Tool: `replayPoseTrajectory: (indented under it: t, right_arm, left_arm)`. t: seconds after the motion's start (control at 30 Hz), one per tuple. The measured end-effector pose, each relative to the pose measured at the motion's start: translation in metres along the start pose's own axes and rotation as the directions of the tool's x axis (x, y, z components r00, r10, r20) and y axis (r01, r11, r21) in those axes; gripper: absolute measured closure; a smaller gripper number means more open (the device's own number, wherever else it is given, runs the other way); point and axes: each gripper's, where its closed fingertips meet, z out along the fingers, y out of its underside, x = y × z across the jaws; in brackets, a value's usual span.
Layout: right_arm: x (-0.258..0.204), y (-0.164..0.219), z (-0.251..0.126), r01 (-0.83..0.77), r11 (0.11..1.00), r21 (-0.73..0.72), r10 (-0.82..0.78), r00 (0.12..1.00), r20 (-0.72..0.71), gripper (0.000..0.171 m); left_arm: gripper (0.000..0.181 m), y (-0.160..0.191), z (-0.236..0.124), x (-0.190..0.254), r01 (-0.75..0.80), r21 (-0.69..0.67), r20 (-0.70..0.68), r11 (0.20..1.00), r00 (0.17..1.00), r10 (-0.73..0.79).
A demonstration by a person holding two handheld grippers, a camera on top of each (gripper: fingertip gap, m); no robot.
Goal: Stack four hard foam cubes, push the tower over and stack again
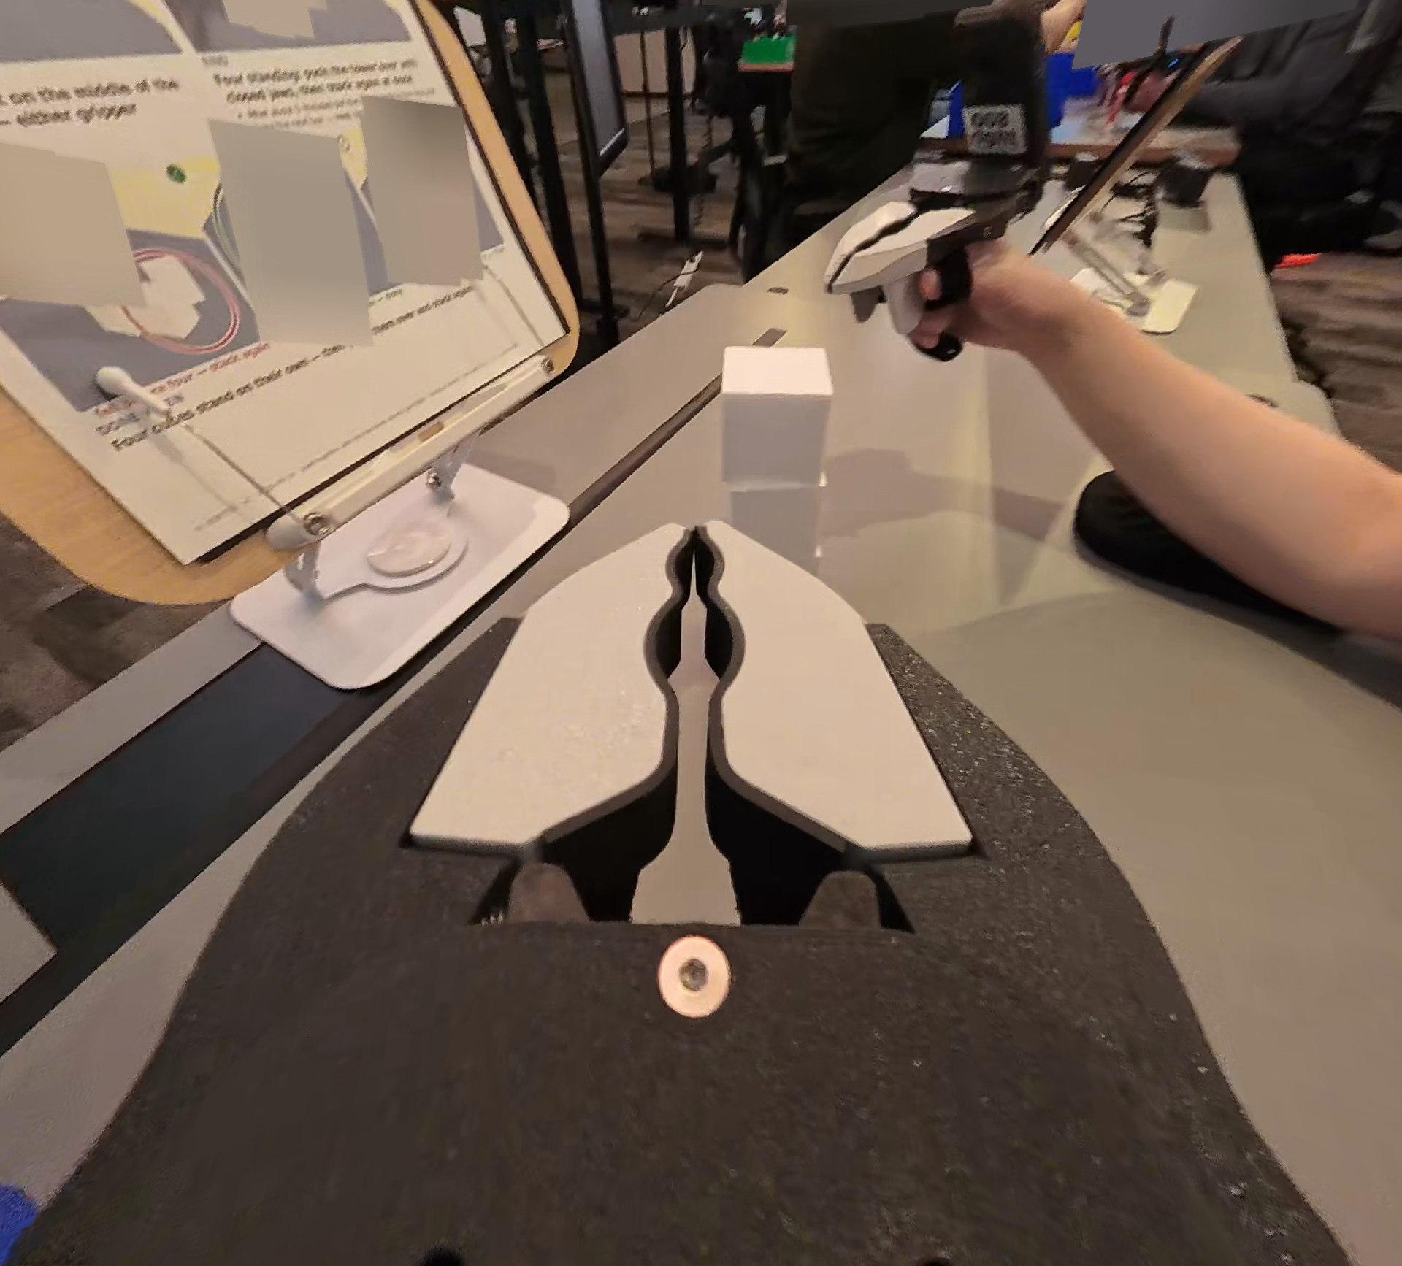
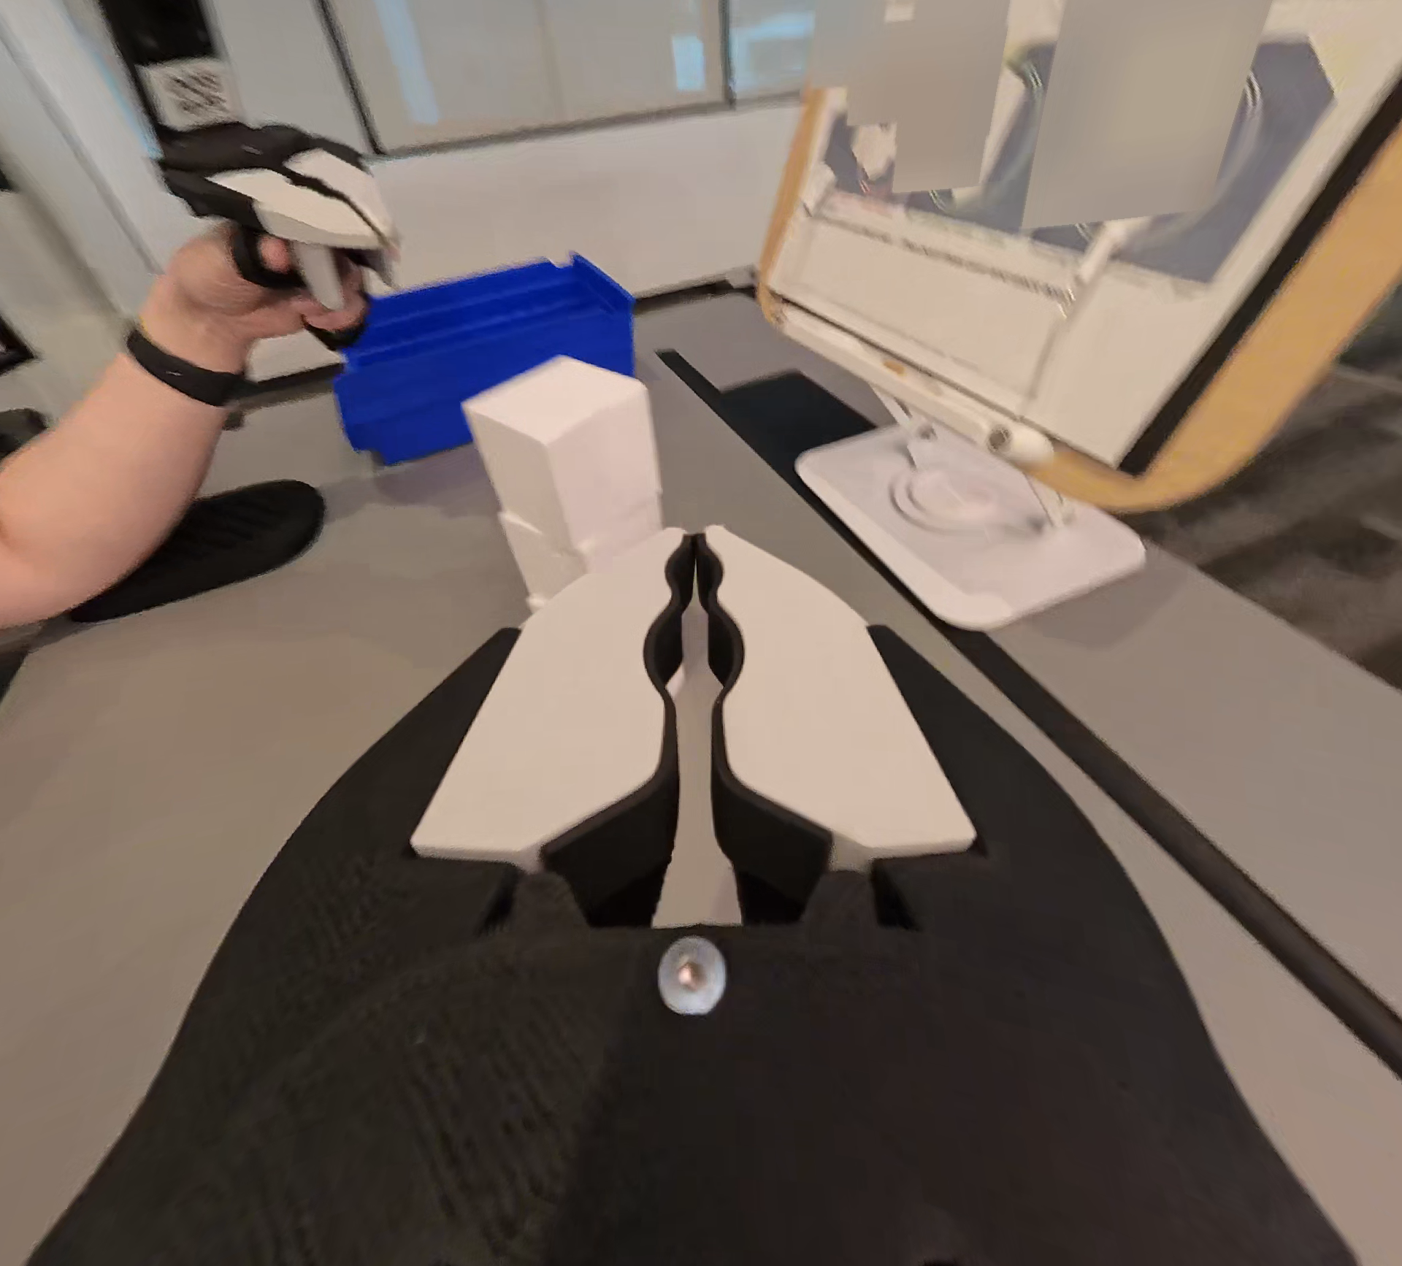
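A tower of white foam cubes [image 1: 775, 448] is seen standing upright on the grey table [image 1: 1138, 736], just beyond the tips of both tools; how many cubes it holds cannot be counted, since its lower part is hidden behind the fingers in both wrist views. The left gripper [image 1: 695, 535] is held with its fingers pressed together, nothing between them; the right gripper [image 2: 695, 541] is likewise closed and empty, its tips just in front of the tower's lower part in the right wrist view, though contact cannot be confirmed. The step in hand is judged to be the push-over, the stacking apparently being done; a sideways or forward shove with closed fingers against the tower is called for next, and it is best aimed toward open table, so that the cubes are not scattered off the edge or into the stand.

A blue bin [image 2: 485, 357] is placed on the far side of the tower in the right wrist view; an instruction board [image 1: 265, 205] on a white stand [image 1: 425, 592] is set near the table's edge, left of the tower in the left wrist view. The surface is smooth, matte and grey, with a dark seam running along it; an office with desks, monitors and glass partitions is seen beyond.
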Motion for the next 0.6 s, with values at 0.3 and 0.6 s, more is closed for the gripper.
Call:
replayPoseTrajectory:
  t: [0.3, 0.6]
  right_arm:
    - [0.027, 0.036, 0.008, -0.045, 0.968, -0.246, -0.032, 0.954, -0.299, 0.171]
    - [0.057, 0.123, 0.034, -0.367, 0.835, -0.411, 0.130, 0.856, -0.500, 0.170]
  left_arm:
    - [0.181, 0.049, 0.016, -0.036, 0.014, -0.226, 0.196, 0.974, 0.980, 0.031]
    - [0.181, 0.022, -0.033, -0.044, -0.114, -0.311, 0.359, 0.943, 0.905, 0.228]
